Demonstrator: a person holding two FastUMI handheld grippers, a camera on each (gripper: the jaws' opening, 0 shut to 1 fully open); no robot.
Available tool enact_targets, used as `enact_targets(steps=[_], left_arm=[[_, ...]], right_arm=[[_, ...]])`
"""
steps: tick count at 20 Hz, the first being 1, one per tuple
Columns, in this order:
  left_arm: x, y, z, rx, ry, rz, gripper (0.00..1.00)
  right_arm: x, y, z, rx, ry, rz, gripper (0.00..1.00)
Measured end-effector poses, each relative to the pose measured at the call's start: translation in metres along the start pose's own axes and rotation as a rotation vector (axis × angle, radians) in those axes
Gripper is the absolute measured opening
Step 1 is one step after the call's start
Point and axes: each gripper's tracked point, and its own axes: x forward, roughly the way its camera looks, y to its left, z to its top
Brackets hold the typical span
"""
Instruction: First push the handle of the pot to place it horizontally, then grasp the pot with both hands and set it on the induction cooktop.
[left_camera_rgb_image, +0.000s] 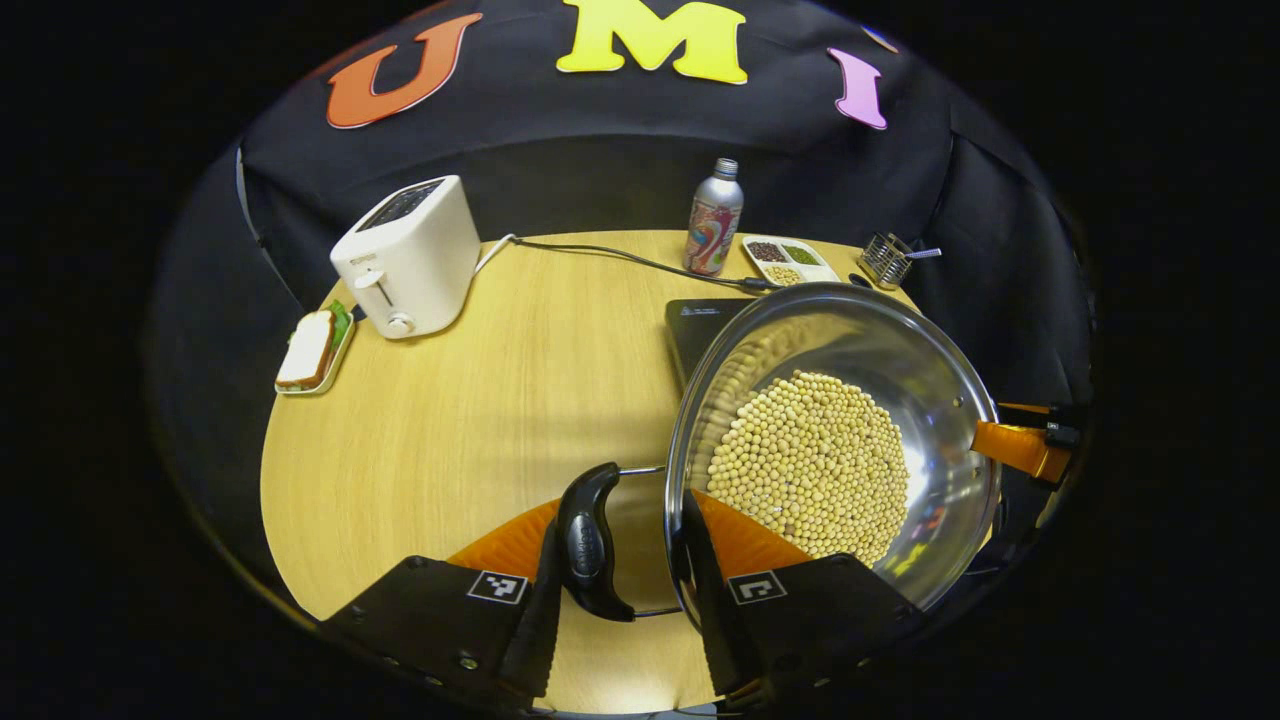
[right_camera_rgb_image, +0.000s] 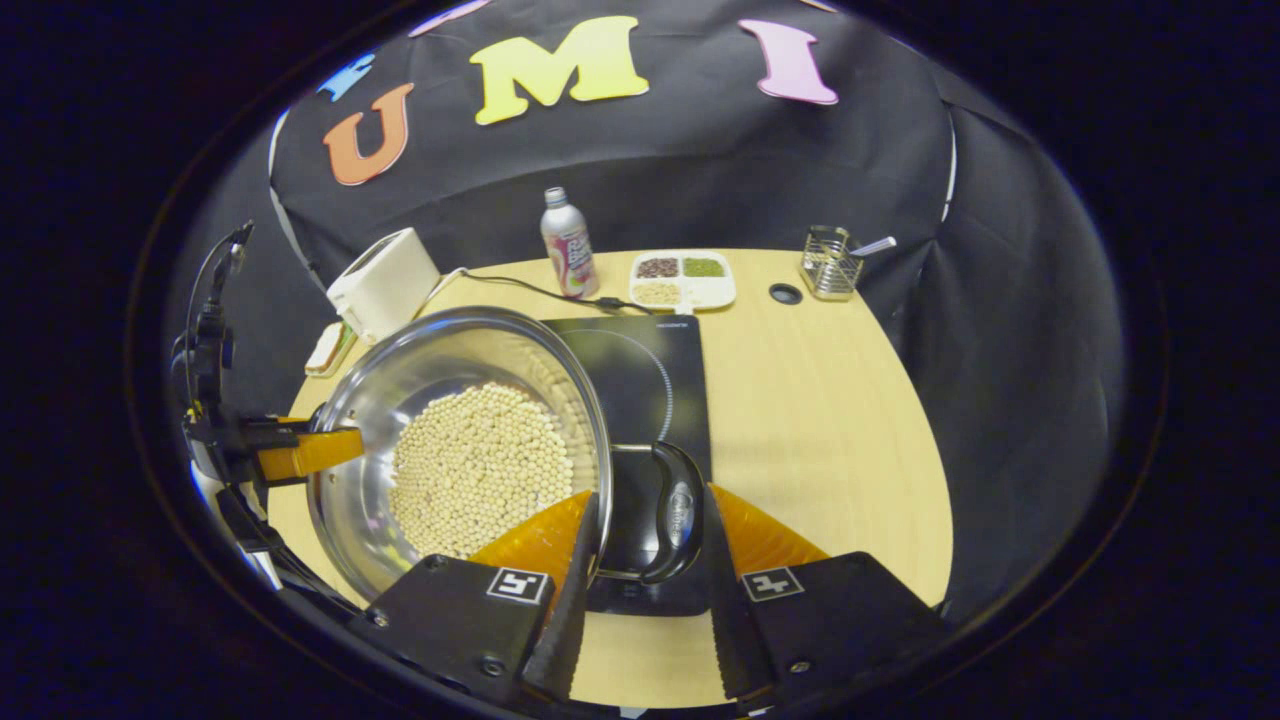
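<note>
Both grippers (left_camera_rgb_image: 620, 585) (right_camera_rgb_image: 645, 575) are clamping the pot (left_camera_rgb_image: 830, 440) handles (left_camera_rgb_image: 590, 540) (right_camera_rgb_image: 675, 525); lifting level and evenly is keeping beans (right_camera_rgb_image: 480, 470) in while heading onto cooktop (right_camera_rgb_image: 640, 390)

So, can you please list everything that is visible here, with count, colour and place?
pot: 1, silver, partly over the cooktop
beans: many, pale yellow, inside the pot
pot handles: 2, black, one on each side of the pot
cooktop: 1, black, table middle
toaster: 1, white, far left
sandwich: 1, on a tray beside the toaster
bottle: 1, silver, at the back
divided tray: 1, white, at the back
wire holder: 1, metal, far right
table: 1, wooden
left gripper: around one handle
right gripper: around the other handle
</note>
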Motion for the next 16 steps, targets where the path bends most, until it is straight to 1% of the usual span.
enact_targets(steps=[2, 3, 4, 6, 7, 8, 11, 16], left_arm=[[0.008, -0.016, 0.004, -0.001, 0.004, -0.01, 0.58], [0.012, -0.021, 0.006, -0.001, 0.006, -0.012, 0.58], [0.015, -0.027, 0.008, -0.002, 0.008, -0.013, 0.58], [0.022, -0.034, 0.012, 0.001, 0.012, -0.012, 0.58], [0.024, -0.039, 0.015, 0.001, 0.014, -0.012, 0.63], [0.027, -0.041, 0.018, 0.001, 0.013, -0.01, 0.58], [0.035, -0.047, 0.026, -0.009, 0.012, -0.003, 0.58], [0.047, -0.047, 0.034, -0.028, 0.021, 0.01, 0.58]], right_arm=[[0.003, -0.017, 0.005, -0.001, -0.002, -0.012, 0.53], [0.004, -0.024, 0.007, 0.0, -0.002, -0.016, 0.57], [0.006, -0.031, 0.009, 0.003, 0.003, -0.019, 0.54], [0.01, -0.042, 0.013, 0.009, 0.011, -0.021, 0.54], [0.013, -0.045, 0.016, 0.01, 0.013, -0.02, 0.54], [0.015, -0.049, 0.019, 0.008, 0.015, -0.018, 0.54], [0.023, -0.058, 0.031, -0.002, 0.014, -0.014, 0.54], [0.037, -0.06, 0.044, -0.026, 0.03, -0.001, 0.54]])
